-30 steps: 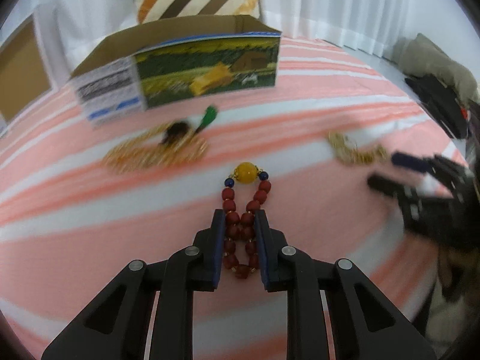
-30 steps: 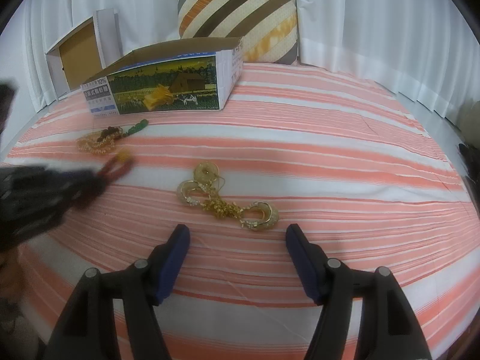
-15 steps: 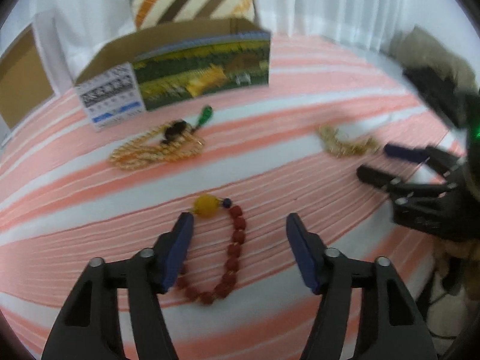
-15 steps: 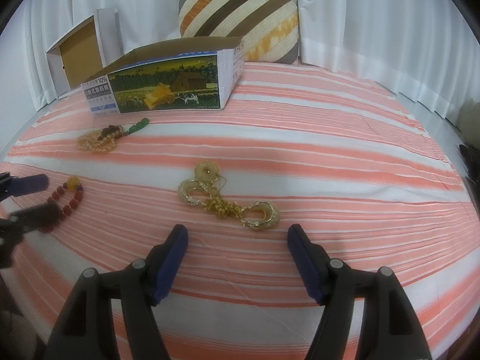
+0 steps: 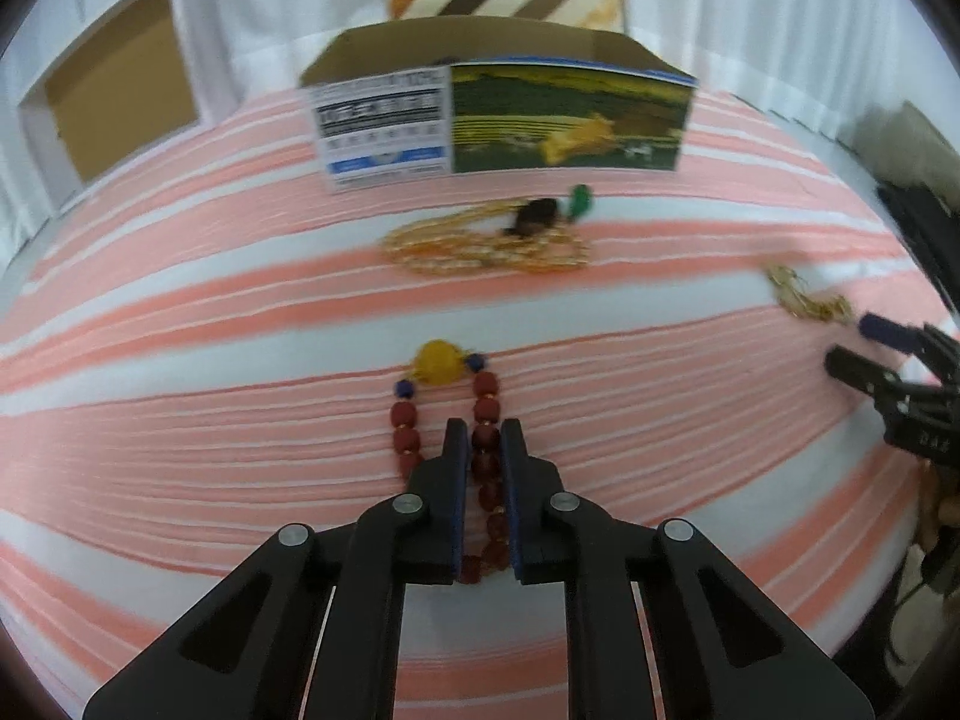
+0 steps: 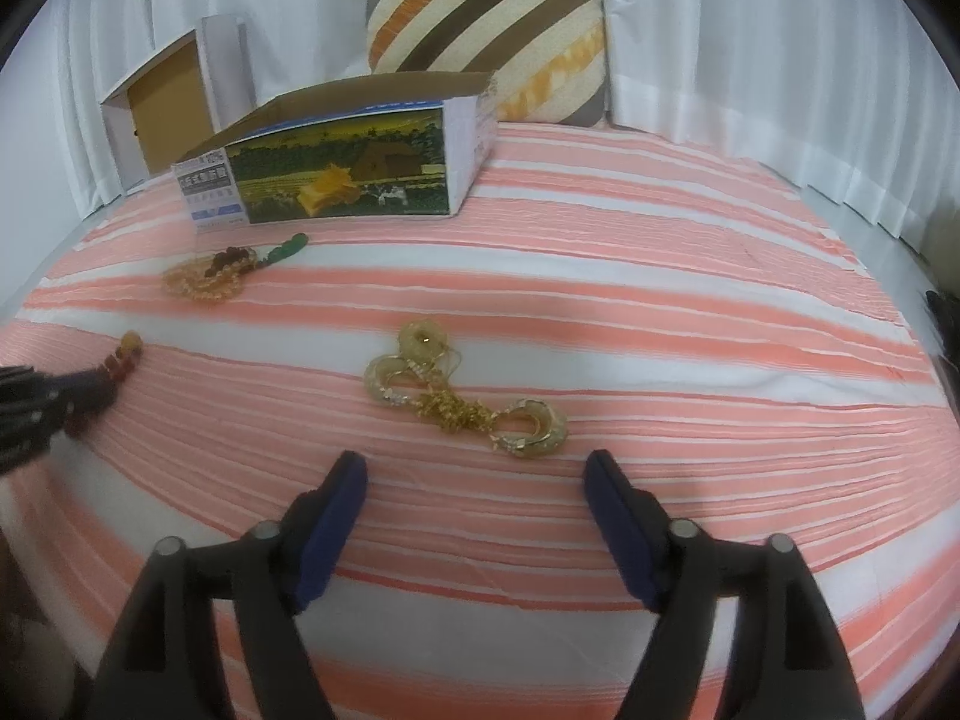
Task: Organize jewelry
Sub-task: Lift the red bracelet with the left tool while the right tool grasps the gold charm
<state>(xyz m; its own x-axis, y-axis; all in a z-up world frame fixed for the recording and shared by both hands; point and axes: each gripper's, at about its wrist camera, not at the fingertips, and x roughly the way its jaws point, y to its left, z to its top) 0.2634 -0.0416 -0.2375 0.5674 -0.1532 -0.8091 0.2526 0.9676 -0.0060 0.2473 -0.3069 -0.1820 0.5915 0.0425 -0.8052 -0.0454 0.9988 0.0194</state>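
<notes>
My left gripper point(image 5: 485, 438) is shut on the right strand of a red bead bracelet point(image 5: 403, 427) with a yellow bead point(image 5: 440, 361); it lies on the striped bedspread point(image 5: 180, 420). A gold bead necklace point(image 5: 486, 246) with a green pendant lies further off, in front of an open printed cardboard box point(image 5: 504, 114). My right gripper point(image 6: 477, 474) is open and empty, just short of a tangle of gold earrings and chain point(image 6: 462, 402). The left gripper point(image 6: 78, 390) shows at the left edge of the right wrist view, the right gripper point(image 5: 870, 342) at the right of the left wrist view.
A striped pillow point(image 6: 486, 18) leans on white curtains behind the box point(image 6: 342, 168). A second open white box point(image 6: 174, 102) stands at the back left. The gold bead necklace point(image 6: 210, 276) lies left of the earrings. The bed edge falls off to the right.
My left gripper, open half a second ago after letting the bracelet down, has shut on one strand of it. The right gripper has barely moved.
</notes>
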